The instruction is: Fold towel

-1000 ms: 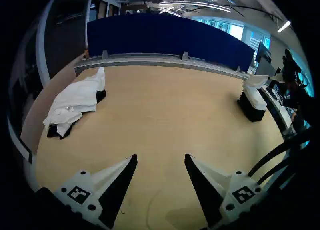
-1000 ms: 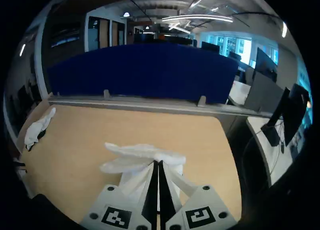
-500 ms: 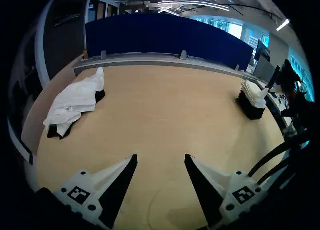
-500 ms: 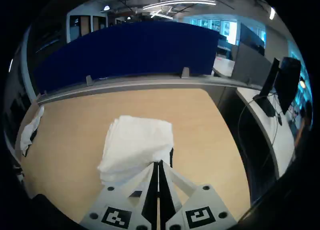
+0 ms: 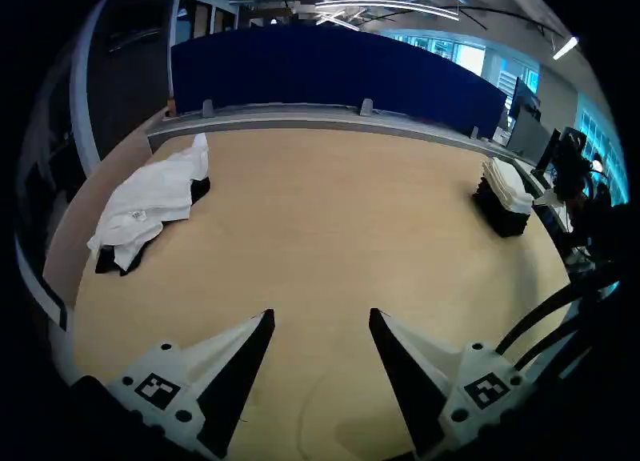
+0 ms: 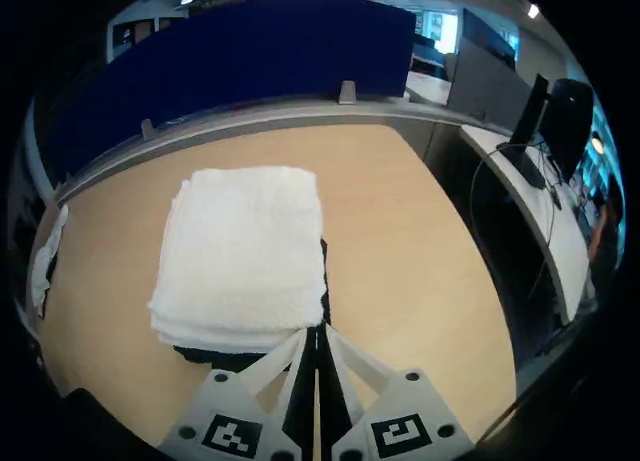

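Left gripper view: your left gripper (image 5: 320,313) has its jaws wide apart over bare desk (image 5: 336,221), with loads of open room ahead. Crumpled cloth (image 5: 152,205) hugs the left edge, and the folded towel (image 5: 506,182) sits by the right edge. A blue divider (image 5: 320,65) walls off the back.

Right gripper view: your right gripper (image 6: 318,333) has its jaws together right at the folded towel's near edge. The towel rests on a black block (image 6: 200,355). The desk edge runs close on the right, with a monitor (image 6: 560,117) beyond it.

light: even overhead ceiling strips | shadows: soft | focus: sharp centre | edges: strong fisheye bending, dim rim
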`<state>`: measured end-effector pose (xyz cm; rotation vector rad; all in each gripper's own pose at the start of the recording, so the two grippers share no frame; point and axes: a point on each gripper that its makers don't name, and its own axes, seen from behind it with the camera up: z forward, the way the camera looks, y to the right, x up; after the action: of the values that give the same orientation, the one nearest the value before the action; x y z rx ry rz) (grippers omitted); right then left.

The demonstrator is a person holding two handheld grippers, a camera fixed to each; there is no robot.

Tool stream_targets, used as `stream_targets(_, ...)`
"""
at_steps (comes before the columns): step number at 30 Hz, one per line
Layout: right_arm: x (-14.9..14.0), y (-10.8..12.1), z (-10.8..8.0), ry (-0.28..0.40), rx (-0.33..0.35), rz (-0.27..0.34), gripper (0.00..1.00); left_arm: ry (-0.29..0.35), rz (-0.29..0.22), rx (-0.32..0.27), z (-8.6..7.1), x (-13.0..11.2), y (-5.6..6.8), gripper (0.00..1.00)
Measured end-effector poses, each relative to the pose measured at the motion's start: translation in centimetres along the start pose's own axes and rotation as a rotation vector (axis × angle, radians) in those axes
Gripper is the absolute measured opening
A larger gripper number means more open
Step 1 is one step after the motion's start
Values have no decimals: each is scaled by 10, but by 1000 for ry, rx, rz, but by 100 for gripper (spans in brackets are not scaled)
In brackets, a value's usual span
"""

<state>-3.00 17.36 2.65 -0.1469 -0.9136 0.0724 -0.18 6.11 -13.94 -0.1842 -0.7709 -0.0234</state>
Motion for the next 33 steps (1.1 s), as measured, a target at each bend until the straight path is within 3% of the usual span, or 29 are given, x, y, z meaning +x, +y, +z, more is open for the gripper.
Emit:
stream_targets(6, -8, 3, 4, 3, -8, 25, 6, 0, 6, 0, 0, 2, 1, 88)
stream_targets(10, -8, 6, 4, 9, -20, 33, 14, 1, 9, -2, 0, 5, 3, 88)
stream_targets(14, -10, 8, 2, 20, -33, 29, 34, 2, 10, -4, 0, 6, 4, 87)
stream_targets(24, -11, 12, -9, 62, -41, 29, 69, 4, 15, -11, 1, 8, 7, 87)
stream_targets(31, -16, 13, -14, 75, -49, 21, 72, 9, 16, -14, 2, 11, 7, 87)
stream_targets(33, -15, 10, -16, 83, -39, 22, 78, 10, 16, -14, 2, 11, 7, 87)
